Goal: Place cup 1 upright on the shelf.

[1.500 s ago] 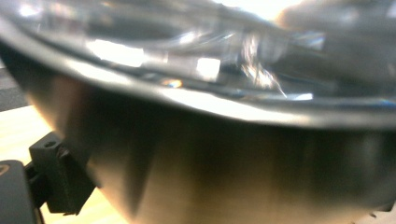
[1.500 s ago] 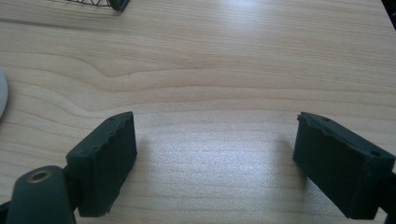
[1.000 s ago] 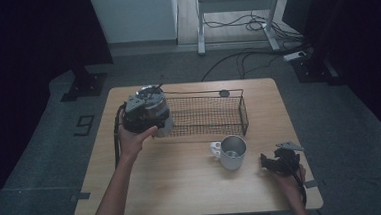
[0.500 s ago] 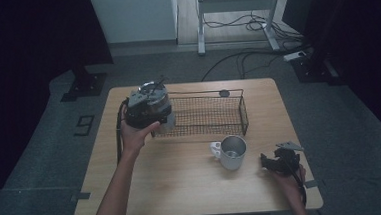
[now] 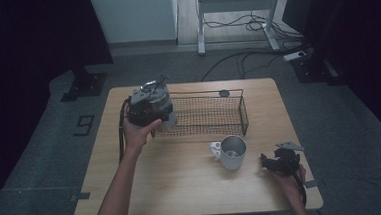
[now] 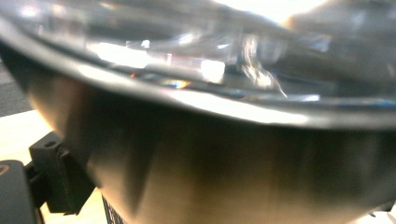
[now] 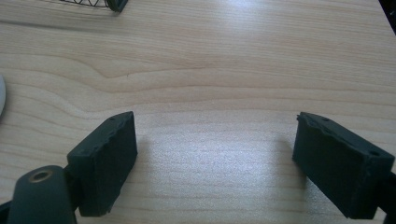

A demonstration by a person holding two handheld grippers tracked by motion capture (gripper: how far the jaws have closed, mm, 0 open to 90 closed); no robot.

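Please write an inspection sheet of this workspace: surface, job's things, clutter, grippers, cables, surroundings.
Surface: light wooden table, bare wood between the things.
Job's things: a shiny metal vessel with a clear top close in front of the left gripper's camera, blurred; a wire basket at the table's back; a metal mug upright in front of the basket, apart from it.
Clutter: nothing seen.
Grippers: left gripper raised at the basket's left end, jaws hidden; right gripper low over the wood, jaws wide open, nothing between them.
Cables: black cable trailing from the left gripper; cables on the floor behind the table.
Surroundings: grey floor, dark curtains, a metal frame at the back.
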